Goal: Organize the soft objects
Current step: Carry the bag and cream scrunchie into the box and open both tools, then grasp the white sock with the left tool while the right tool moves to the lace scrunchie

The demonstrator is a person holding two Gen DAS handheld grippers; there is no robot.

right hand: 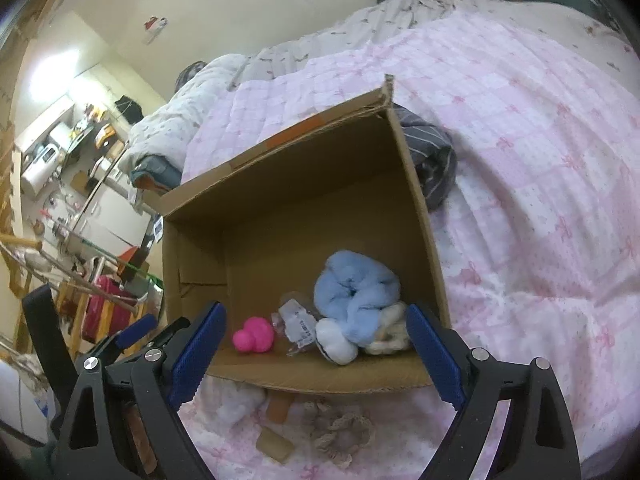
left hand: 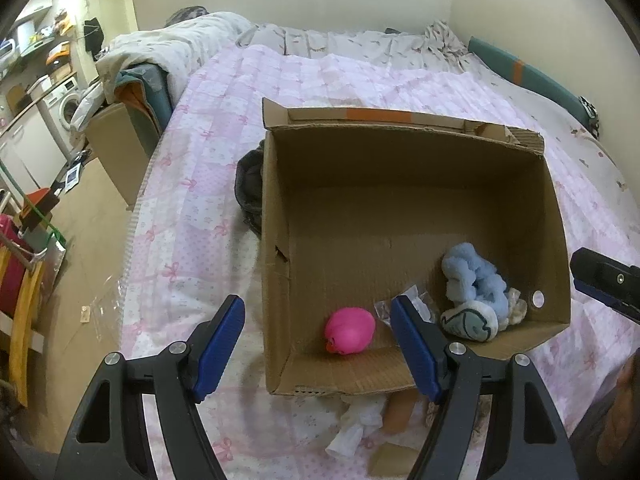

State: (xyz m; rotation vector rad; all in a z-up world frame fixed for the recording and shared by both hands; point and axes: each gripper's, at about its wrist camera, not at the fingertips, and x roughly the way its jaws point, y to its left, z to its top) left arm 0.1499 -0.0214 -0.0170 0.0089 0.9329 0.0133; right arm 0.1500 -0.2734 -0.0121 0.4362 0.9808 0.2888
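Note:
An open cardboard box (left hand: 400,184) (right hand: 304,184) sits on the pink quilted bed. Inside lie a pink squishy toy (left hand: 349,330) (right hand: 253,335), a light blue plush (left hand: 476,276) (right hand: 356,288), a white fish-print soft item (left hand: 470,320) (right hand: 336,342), a cream knit piece (right hand: 390,338) and a clear plastic wrapper (left hand: 404,304) (right hand: 298,324). My left gripper (left hand: 318,344) is open and empty at the box's near left corner. My right gripper (right hand: 316,354) is open and empty over the box's near wall. In front of the box lie a white cloth (left hand: 354,428) (right hand: 236,404), a tan item (left hand: 398,410) (right hand: 278,408) and a lace piece (right hand: 340,430).
A dark grey striped garment (left hand: 248,188) (right hand: 434,156) lies beside the box. A folded duvet (left hand: 176,48) and pillows are at the head of the bed. The floor, a second carton (left hand: 120,148) and cluttered shelves are to the left. A small tan block (right hand: 274,444) lies near the front.

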